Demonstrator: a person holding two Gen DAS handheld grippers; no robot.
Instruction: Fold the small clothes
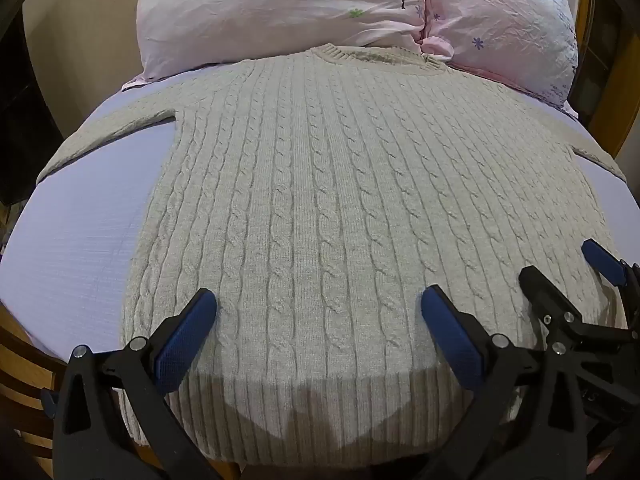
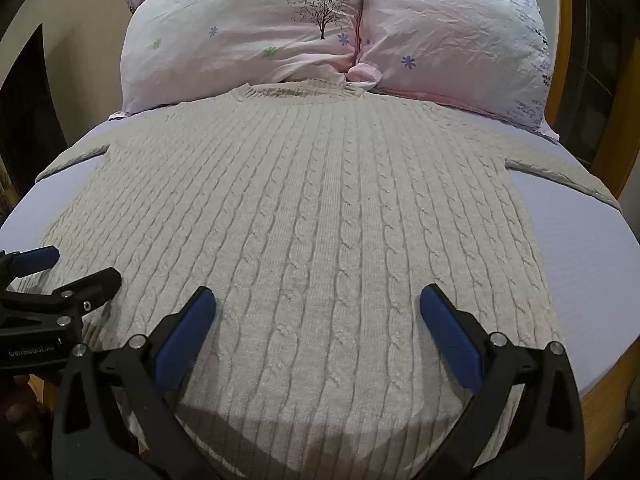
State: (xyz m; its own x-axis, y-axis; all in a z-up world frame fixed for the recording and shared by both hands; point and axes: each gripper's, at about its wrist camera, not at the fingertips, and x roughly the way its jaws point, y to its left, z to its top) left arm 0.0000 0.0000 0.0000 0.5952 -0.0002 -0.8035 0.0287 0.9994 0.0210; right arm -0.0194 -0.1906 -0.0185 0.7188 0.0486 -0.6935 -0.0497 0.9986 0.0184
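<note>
Left edge of scene: lavender bed sheet exposed beside the garment, wooden bed frame visible below it at the near-left corner. Left sleeve of the cable-knit sweater extended outward to the left, flat on the sheet, separated from the body by a wedge of bare sheet. Left gripper positioned over the near hem, left of centre; fingers spread wide, blue pads apart, nothing held between them; contact with the knit not determinable. Sweater laid flat, front panel up, centred on the bed; ribbed hem at the near edge, ribbed collar at the far end, touching the pillows. Shadow of the grippers cast across the hem. Far side: two pink pillows with tree and flower print, set side by side against the far end of the bed. Right gripper positioned just beside the left one, over the near hem, right of centre; fingers likewise spread wide, pads empty. Right sleeve extended outward to the right, lying across the sheet toward the bed edge. Right edge of scene: bare sheet, then wooden frame at the near-right corner
</note>
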